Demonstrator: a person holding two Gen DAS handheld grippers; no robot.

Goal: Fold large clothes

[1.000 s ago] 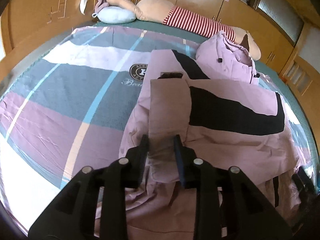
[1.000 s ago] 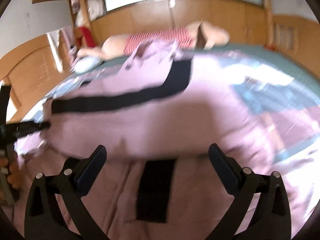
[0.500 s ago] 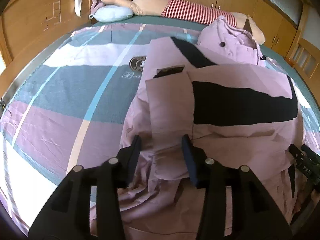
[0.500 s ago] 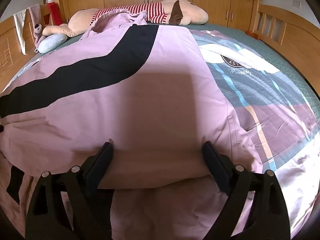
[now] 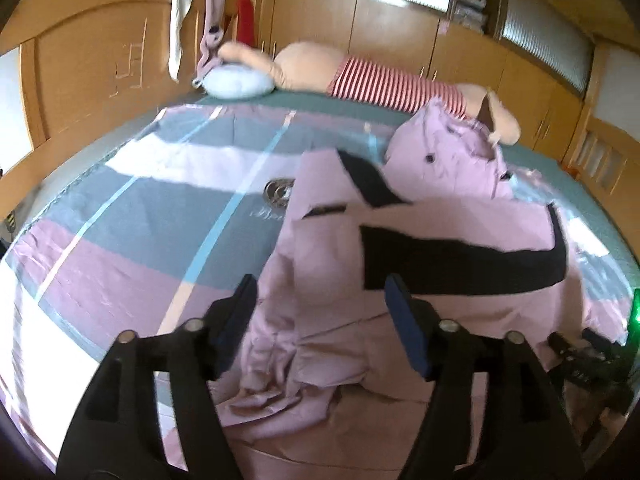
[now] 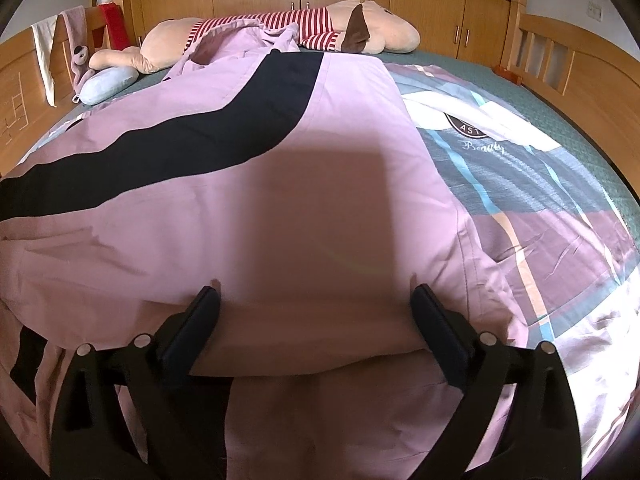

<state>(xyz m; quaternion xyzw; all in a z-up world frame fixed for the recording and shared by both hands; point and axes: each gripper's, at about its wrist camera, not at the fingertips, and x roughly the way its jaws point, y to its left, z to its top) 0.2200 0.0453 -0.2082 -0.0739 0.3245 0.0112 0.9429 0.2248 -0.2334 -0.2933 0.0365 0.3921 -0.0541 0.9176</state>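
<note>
Left wrist view: the left gripper (image 5: 320, 296) has its fingers spread above one pink jacket (image 5: 420, 248) on the bed (image 5: 140, 220), its sleeve showing there only. Right wrist view: the right gripper (image 6: 314, 304), fingers spread, touches the jacket's folded edge. One plush toy (image 6: 280, 28) lies beyond the jacket.
</note>
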